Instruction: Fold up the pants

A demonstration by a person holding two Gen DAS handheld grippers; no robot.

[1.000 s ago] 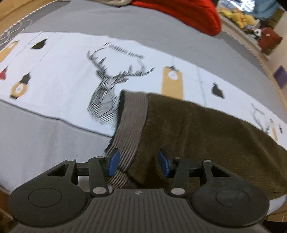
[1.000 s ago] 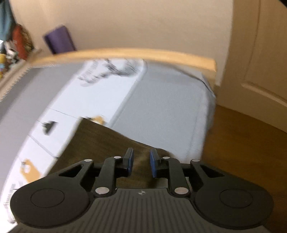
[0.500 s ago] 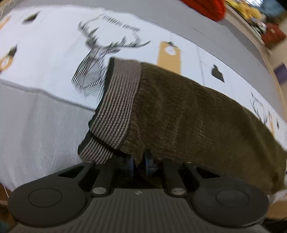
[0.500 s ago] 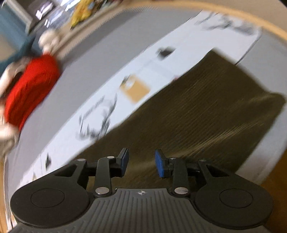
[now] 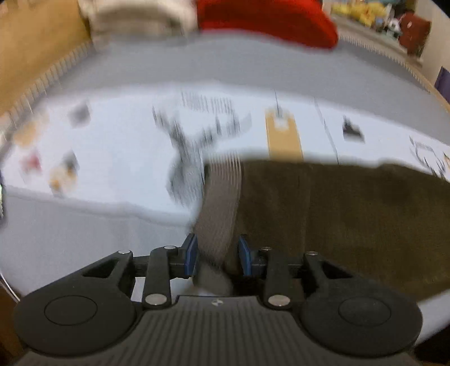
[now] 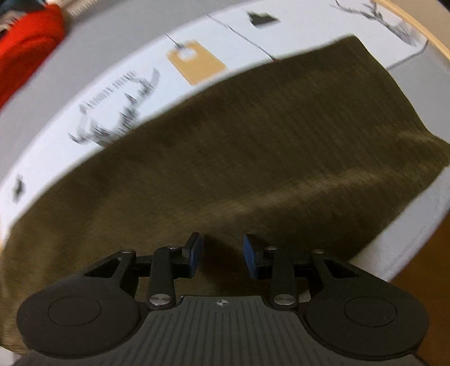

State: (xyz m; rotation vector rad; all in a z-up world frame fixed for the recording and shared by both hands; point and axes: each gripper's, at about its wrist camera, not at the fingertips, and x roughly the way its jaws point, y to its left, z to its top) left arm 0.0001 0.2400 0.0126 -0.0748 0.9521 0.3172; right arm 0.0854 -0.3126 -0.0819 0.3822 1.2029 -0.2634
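Note:
Dark olive corduroy pants [image 5: 351, 214] lie flat on a white printed sheet [image 5: 118, 157], with their striped grey waistband [image 5: 222, 197] at the left end. My left gripper [image 5: 217, 254] sits at the near end of the waistband. Its jaws are opening, and the band runs loosely between the blue pads [image 5: 191, 254]. In the right wrist view the pants [image 6: 253, 146] fill the middle. My right gripper [image 6: 222, 254] hovers open over their near edge, with cloth below it and nothing pinched.
A red knitted bundle [image 5: 267, 19] and a pale one lie at the far side of the grey bed cover [image 5: 225, 67]. A wooden bed frame [image 5: 33, 42] is at the left. The mattress edge and brown floor [image 6: 422, 295] are at the right.
The left gripper, shut on the pants' near edge half a second ago, now stands apart and has pulled back and up. The right gripper swung from the bed's end to over the pants and widened.

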